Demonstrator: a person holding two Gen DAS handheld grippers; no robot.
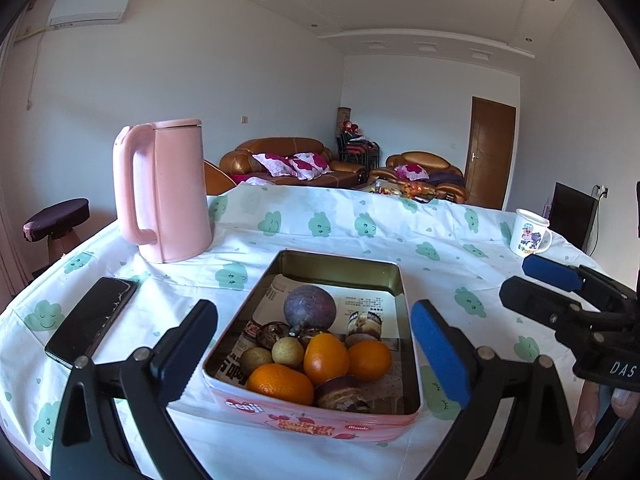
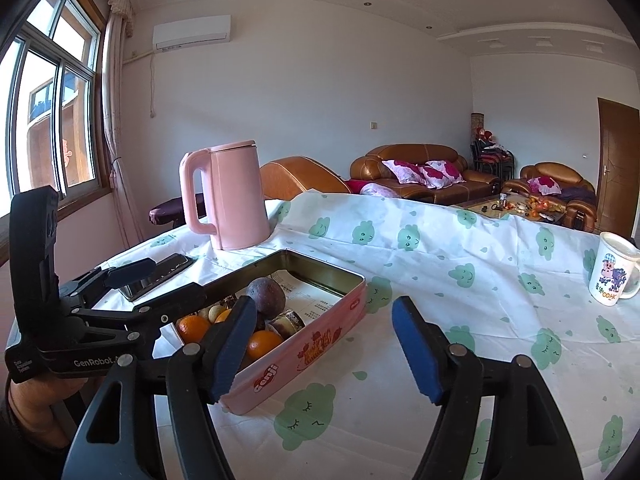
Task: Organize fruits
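Observation:
A pink rectangular tin [image 1: 304, 420] lined with printed paper stands on the table. In it lie a round purple fruit [image 1: 310, 306], three oranges [image 1: 325, 358], small tan fruits [image 1: 288, 352] and some dark brown pieces. My left gripper [image 1: 315, 308] is open, one finger on each side of the tin's near end, and I see no pad pressing on it. In the right wrist view the tin [image 2: 304, 360] sits left of centre. My right gripper [image 2: 324, 306] is open and empty, over the cloth beside the tin's right wall. The left gripper [image 2: 178, 278] reaches in from the left.
A pink kettle [image 1: 168, 192] stands at the back left, with a black phone [image 1: 94, 320] lying in front of it. A white printed mug [image 1: 530, 232] is at the far right. The table edge curves close on the left, with a stool [image 1: 56, 220] beyond it.

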